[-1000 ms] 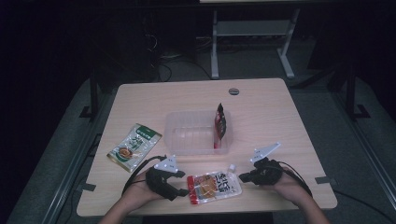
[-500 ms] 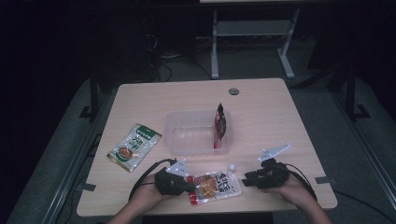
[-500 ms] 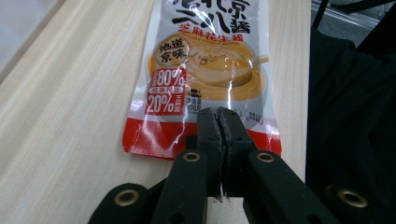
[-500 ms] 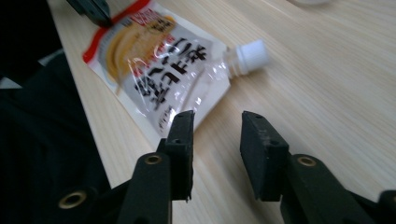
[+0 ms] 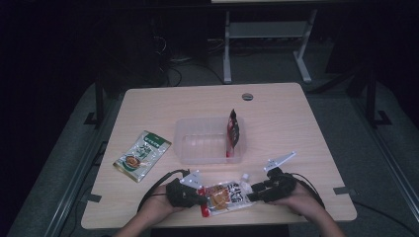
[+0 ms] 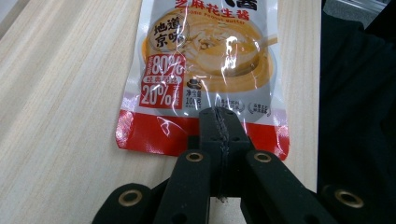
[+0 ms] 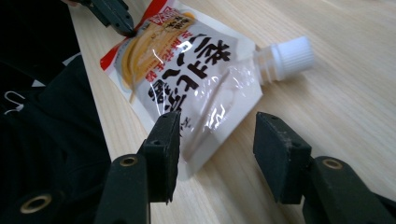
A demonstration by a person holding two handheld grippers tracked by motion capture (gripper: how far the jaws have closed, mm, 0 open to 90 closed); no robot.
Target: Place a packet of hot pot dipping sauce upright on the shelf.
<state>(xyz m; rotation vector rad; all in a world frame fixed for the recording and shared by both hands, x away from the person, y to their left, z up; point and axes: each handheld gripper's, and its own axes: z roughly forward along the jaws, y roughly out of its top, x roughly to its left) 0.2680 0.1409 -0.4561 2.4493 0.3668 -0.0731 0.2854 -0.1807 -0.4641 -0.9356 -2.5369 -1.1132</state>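
Glossy flat sauce pouch (image 6: 205, 70), apparently pinched by left tool (image 6: 219, 122).

Table (image 5: 296, 113): carrying every item listed here.
Tub (image 5: 207, 153): sitting near the table's middle.
Upright packet (image 5: 233, 129): standing inside the tub, leaning against its right wall.
Flat packet (image 5: 142, 155): lying left of the tub, apart from it.
Spouted pouch (image 5: 226, 195): lying at the near edge, in front of the tub.
Left gripper (image 5: 197, 197): sitting at the pouch's left end.
Right gripper (image 5: 254, 192): sitting at the pouch's right end.
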